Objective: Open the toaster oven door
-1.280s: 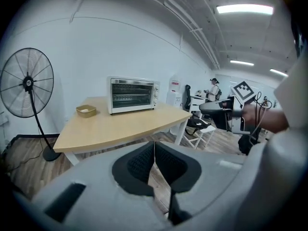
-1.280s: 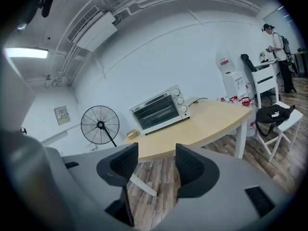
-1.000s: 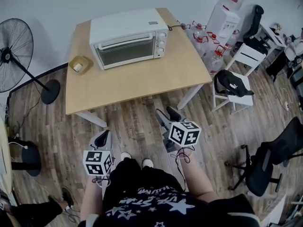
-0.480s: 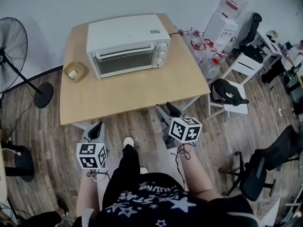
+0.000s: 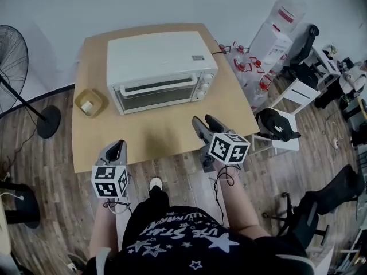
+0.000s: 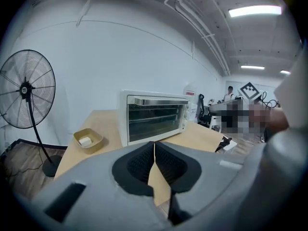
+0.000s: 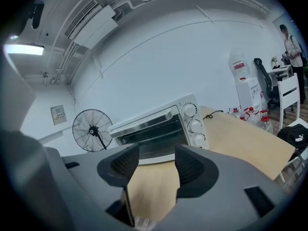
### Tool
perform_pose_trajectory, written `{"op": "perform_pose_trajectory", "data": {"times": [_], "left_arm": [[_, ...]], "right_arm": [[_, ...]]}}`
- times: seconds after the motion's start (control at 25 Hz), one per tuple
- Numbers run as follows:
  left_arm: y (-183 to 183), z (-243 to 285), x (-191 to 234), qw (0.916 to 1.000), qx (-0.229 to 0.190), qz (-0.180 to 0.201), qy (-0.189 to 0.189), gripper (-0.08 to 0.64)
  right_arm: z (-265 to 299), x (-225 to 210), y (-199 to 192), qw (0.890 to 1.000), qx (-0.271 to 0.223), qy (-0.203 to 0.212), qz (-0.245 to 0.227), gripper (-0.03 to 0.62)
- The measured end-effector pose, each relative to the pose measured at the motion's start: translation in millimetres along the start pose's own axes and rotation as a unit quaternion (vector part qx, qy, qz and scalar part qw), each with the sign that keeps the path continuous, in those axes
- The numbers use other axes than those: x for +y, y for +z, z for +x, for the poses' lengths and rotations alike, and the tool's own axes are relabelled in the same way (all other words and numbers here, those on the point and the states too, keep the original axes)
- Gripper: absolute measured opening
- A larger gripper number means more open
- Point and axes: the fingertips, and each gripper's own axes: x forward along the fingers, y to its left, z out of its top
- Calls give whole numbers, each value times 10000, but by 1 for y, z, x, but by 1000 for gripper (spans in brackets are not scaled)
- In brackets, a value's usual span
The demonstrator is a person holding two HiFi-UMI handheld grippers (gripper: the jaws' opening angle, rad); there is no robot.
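Observation:
A white toaster oven [image 5: 160, 67] stands on the wooden table [image 5: 166, 128], its glass door closed with a bar handle [image 5: 157, 87] along the top. It also shows in the left gripper view as the toaster oven [image 6: 155, 115] and in the right gripper view as the toaster oven [image 7: 161, 126]. My left gripper [image 5: 113, 149] hovers at the table's near edge, shut with nothing between its jaws. My right gripper [image 5: 205, 124] is over the table's near right part, open and empty, well short of the door.
A small tan tray [image 5: 90, 102] with a white piece sits left of the oven. A standing fan [image 5: 17, 62] is at the left. A water dispenser [image 5: 275, 30], bottles, a white chair with a black bag [image 5: 277, 125] and office chairs stand to the right.
The person has stepped toward the table. Both grippers have moved forward, from above the floor to the table's near edge. Their jaws look unchanged.

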Motion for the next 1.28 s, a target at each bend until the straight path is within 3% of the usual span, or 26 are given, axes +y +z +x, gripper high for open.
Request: {"op": "perform_pose_trajectory", "data": {"times": [0.6, 0.96, 1.28], "left_arm": [[47, 64, 56, 10000, -65, -53, -43, 21], [47, 86, 72, 9998, -12, -144, -97, 21], [40, 86, 63, 9998, 97, -121, -94, 21]], "right_arm": [[93, -20, 93, 9983, -395, -429, -95, 175], [123, -36, 93, 9978, -73, -647, -156, 156], [122, -34, 91, 9983, -138, -545, -125, 133]]}}
